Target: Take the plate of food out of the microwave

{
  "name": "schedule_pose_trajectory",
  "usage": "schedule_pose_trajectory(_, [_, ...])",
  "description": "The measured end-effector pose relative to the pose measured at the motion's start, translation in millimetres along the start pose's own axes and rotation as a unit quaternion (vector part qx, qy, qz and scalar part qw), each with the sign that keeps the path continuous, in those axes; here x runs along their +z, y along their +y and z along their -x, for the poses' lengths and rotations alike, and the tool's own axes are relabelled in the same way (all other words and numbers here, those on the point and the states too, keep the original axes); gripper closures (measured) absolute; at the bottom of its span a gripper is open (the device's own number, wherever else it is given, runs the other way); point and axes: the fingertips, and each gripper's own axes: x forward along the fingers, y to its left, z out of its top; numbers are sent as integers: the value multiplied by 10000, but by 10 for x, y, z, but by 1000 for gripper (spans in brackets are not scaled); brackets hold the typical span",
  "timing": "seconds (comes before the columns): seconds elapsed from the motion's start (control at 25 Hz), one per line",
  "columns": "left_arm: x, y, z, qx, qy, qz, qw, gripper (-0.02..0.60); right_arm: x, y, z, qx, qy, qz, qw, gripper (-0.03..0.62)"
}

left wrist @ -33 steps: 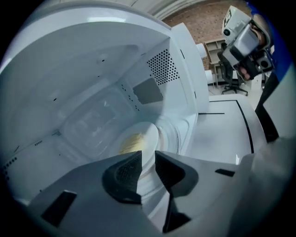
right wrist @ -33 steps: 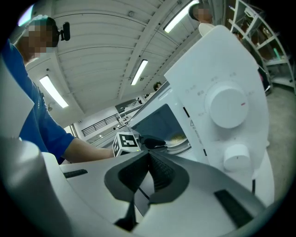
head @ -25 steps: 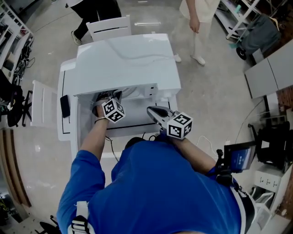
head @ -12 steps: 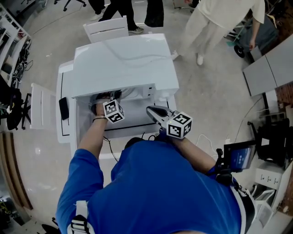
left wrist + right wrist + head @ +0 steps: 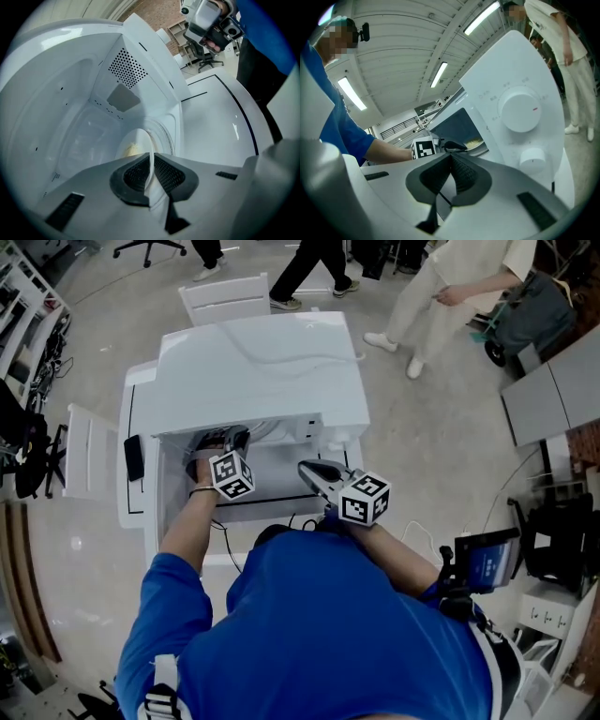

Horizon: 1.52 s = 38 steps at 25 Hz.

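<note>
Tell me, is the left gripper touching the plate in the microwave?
Touching. The left gripper view shows the thin rim of the plate clamped between the dark pads of the left gripper, with no gap.

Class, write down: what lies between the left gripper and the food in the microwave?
Only the plate's bare white rim: in the left gripper view it runs from the food into the left gripper's jaws, shut on it.

Walls of the white microwave (image 5: 253, 371) hem the left tool (image 5: 151, 158); a white plate of yellow food (image 5: 138, 138) covers the floor. Only the front stands clear, beside the swung-open white door (image 5: 142, 493).
</note>
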Motion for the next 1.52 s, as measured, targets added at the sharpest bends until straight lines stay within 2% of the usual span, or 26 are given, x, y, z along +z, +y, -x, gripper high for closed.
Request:
schedule_pose_trajectory(0.44, [-5,-169,164,54,-11,196,9998,541,-123,25,-15,121,112,-56,9998,589])
schedule_pose_trajectory(1.08, [1,-318,294,36,-15,275,9996,541,-188,13,-128,232,163,-350,9990,589])
schedule_pose_trajectory(1.28, [5,-371,346,19,-47,289,9996,541,-203,5,-216,252,196,-553,9980,589])
schedule_pose_trajectory(1.52, [-18,-395,376,22,-98,296,9995,541,-237,-62,-389,270,147,-1075,9937,589])
